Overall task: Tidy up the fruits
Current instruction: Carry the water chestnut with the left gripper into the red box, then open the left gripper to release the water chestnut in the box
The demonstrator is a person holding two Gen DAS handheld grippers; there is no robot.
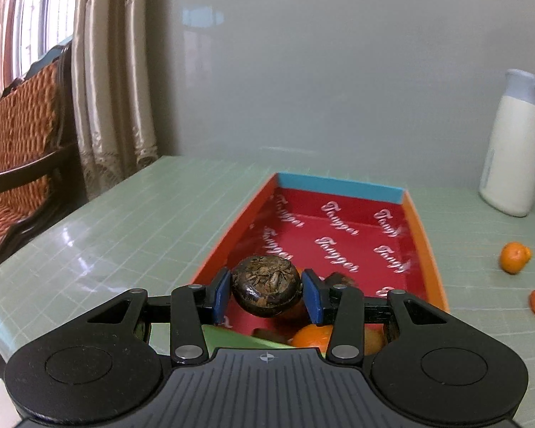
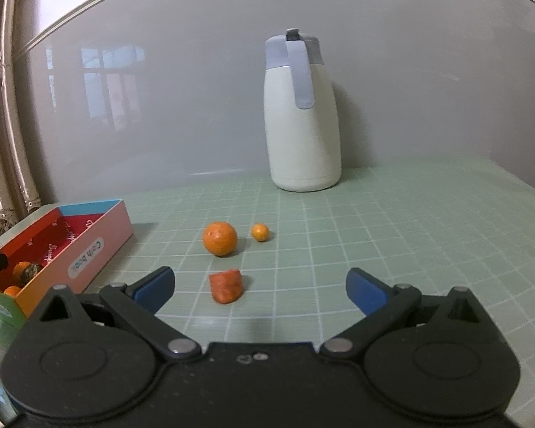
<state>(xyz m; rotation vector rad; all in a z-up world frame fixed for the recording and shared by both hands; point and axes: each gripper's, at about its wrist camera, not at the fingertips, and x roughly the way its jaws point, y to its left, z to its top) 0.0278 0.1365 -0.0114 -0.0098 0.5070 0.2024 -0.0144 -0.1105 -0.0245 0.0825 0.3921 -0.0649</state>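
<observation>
My left gripper [image 1: 266,291] is shut on a dark brown wrinkled fruit [image 1: 265,285] and holds it above the near end of the red box [image 1: 339,239]. An orange fruit [image 1: 312,335] and another dark fruit [image 1: 340,279] lie in the box below it. My right gripper [image 2: 260,285] is open and empty above the green mat. Just ahead of it lies an orange-red chunk [image 2: 226,285]; beyond are a large orange [image 2: 219,238] and a small orange [image 2: 259,232]. The box also shows in the right wrist view [image 2: 89,246] at the left.
A white jug with a grey-blue lid [image 2: 301,114] stands at the back by the grey wall; it also shows in the left wrist view [image 1: 513,146]. A wooden woven chair [image 1: 18,142] and curtains [image 1: 114,82] are left of the table.
</observation>
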